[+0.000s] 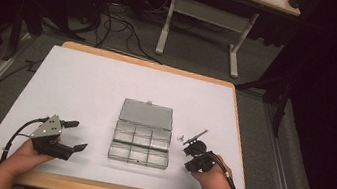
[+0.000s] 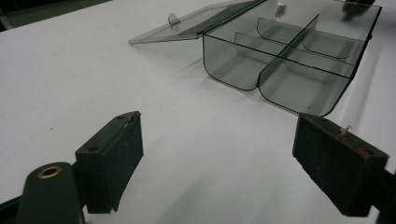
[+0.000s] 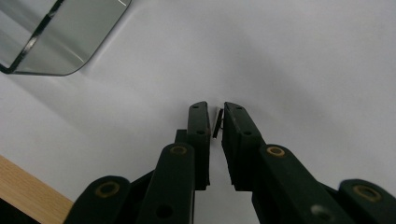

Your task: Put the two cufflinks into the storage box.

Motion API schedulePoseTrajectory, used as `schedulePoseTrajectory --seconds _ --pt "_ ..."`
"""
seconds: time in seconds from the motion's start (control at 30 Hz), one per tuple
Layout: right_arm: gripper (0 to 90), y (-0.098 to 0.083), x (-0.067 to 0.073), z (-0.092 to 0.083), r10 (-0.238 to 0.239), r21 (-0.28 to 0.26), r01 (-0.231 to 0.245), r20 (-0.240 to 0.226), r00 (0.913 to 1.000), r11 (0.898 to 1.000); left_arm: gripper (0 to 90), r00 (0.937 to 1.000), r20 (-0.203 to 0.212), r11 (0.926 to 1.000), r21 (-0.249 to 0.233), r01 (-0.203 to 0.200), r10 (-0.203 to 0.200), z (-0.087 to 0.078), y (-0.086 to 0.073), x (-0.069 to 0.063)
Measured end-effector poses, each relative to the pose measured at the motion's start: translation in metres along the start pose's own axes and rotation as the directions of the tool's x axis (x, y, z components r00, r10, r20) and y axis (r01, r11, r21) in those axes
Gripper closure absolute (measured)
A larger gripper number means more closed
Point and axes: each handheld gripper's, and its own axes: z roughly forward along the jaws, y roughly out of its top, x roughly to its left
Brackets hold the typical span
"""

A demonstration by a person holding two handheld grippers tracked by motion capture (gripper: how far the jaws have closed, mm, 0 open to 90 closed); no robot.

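A clear compartment box [image 1: 140, 144] sits mid-table w/ its lid [image 1: 146, 114] laid flat behind, so the sections are reachable. The right gripper [image 3: 215, 122], just right of the box, is nearly closed; a small dark flat piece [image 3: 217, 123] is seen between its jaws, prob. nipped for dropping in. The left gripper [image 2: 217, 161] is held wide open, nothing in it, resting left of the box.

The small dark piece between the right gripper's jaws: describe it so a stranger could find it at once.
Start at the white sheet covering the table, then the clear compartment box with its lid open flat. To the right of the box, the right gripper has its jaws nearly closed around a thin, flat dark piece standing on edge. It is the one small dark object there; what it is cannot be told.
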Motion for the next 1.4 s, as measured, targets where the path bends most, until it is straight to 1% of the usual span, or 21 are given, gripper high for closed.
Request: schedulePoseTrajectory --seconds 0.07,0.1,0.17,0.27,0.33,0.43,0.47,0.53,0.6,0.63,0.67,0.7,0.77,0.83,0.97,1.03,1.07,1.13,1.23,1.27,1.4 --pt "84.4 0.001 0.001 0.001 -0.007 0.008 0.007 0.014 0.9999 1.000 16.7 1.0000 -0.002 1.0000 -0.001 -0.001 0.001 0.000 0.000 0.000" --pt "85.6 0.002 0.002 0.001 -0.002 0.013 0.002 0.017 0.9999 1.000 16.7 1.0000 -0.002 1.0000 0.000 -0.001 0.001 0.000 0.000 0.000" --pt "86.4 0.002 0.002 0.002 -0.013 0.018 0.013 0.016 0.9998 1.000 16.7 1.0000 -0.001 1.0000 0.000 -0.001 0.001 0.000 0.000 0.000" --pt "86.4 0.002 0.002 0.002 -0.019 0.021 0.019 0.021 0.9996 1.000 16.7 1.0000 -0.001 1.0000 0.001 -0.001 0.001 0.000 0.000 0.000" --pt "86.3 0.002 0.003 0.002 -0.033 0.027 0.032 0.025 0.9992 0.999 16.7 1.0000 -0.001 1.0000 0.001 -0.002 0.002 0.000 0.000 0.000" --pt "85.9 0.002 0.004 0.002 -0.034 0.033 0.033 0.029 0.9990 0.999 16.7 1.0000 -0.002 1.0000 0.001 -0.003 0.003 0.000 0.000 0.000" --pt "85.7 0.003 0.003 0.002 -0.049 0.031 0.048 0.031 0.9984 0.998 16.7 1.0000 -0.002 1.0000 0.002 -0.003 0.003 0.000 0.000 0.000" --pt "85.7 0.003 0.005 0.002 -0.039 0.037 0.037 0.032 0.9987 0.999 16.7 1.0000 -0.002 1.0000 0.002 -0.002 0.002 0.000 0.000 0.000" --pt "87.7 0.003 0.004 0.002 -0.054 0.035 0.052 0.036 0.9979 0.998 16.7 1.0000 -0.002 1.0000 0.002 -0.002 0.002 0.000 0.000 0.000" --pt "87.8 0.003 0.004 0.002 -0.048 0.036 0.047 0.037 0.9981 0.998 16.7 1.0000 -0.002 1.0000 0.002 -0.002 0.002 0.000 0.000 0.000" --pt "88.1 0.002 0.004 0.002 -0.040 0.039 0.038 0.034 0.9986 0.998 16.7 1.0000 -0.002 1.0000 0.002 -0.002 0.002 0.000 0.000 0.000" --pt "88.3 0.003 0.002 0.002 -0.056 0.034 0.055 0.029 0.9980 0.998 16.7 1.0000 -0.002 1.0000 0.002 -0.002 0.002 0.000 0.000 0.000" --pt "88.6 0.003 0.003 0.002 -0.028 0.036 0.027 0.026 0.9993 0.999 16.8 1.0000 -0.002 1.0000 0.002 -0.002 0.002 0.000 0.000 0.000" --pt "88.7 0.003 0.002 0.002 -0.045 0.034 0.044 0.026 0.9987 0.998 16.7 1.0000 -0.002 1.0000 0.002 -0.002 0.002 0.000 0.000 0.000" --pt "88.8 0.004 0.002 0.002 -0.047 0.039 0.046 0.021 0.9987 0.998 16.7 1.0000 -0.003 1.0000 0.003 -0.003 0.003 0.000 0.000 0.000" --pt "88.8 0.005 0.002 0.001 -0.026 0.047 0.025 0.021 0.9994 0.999 16.7 1.0000 -0.004 1.0000 0.003 -0.002 0.002 0.000 0.000 0.000" --pt "88.8 0.006 0.000 0.000 -0.037 0.036 0.037 0.011 0.9992 0.999 16.7 1.0000 -0.004 1.0000 0.003 -0.002 0.002 0.000 0.000 0.000" --pt "88.7 0.007 -0.001 -0.001 -0.024 0.026 0.024 0.001 0.9997 0.999 16.7 1.0000 -0.002 1.0000 0.002 0.000 0.000 0.000 0.000 0.000" --pt "88.7 0.009 -0.003 -0.002 -0.027 0.020 0.028 -0.021 0.9994 0.999 16.7 1.0000 -0.003 1.0000 0.002 -0.001 0.001 0.000 0.000 0.000" --pt "88.7 0.009 -0.003 -0.003 -0.018 0.023 0.019 -0.028 0.9994 1.000 16.7 1.0000 -0.002 1.0000 0.002 0.000 0.000 0.000 0.000 0.000" --pt "88.7 0.012 -0.005 -0.007 -0.011 0.015 0.012 -0.040 0.9991 1.000 16.7 1.0000 -0.002 1.0000 0.002 0.000 0.000 0.000 0.000 0.000"
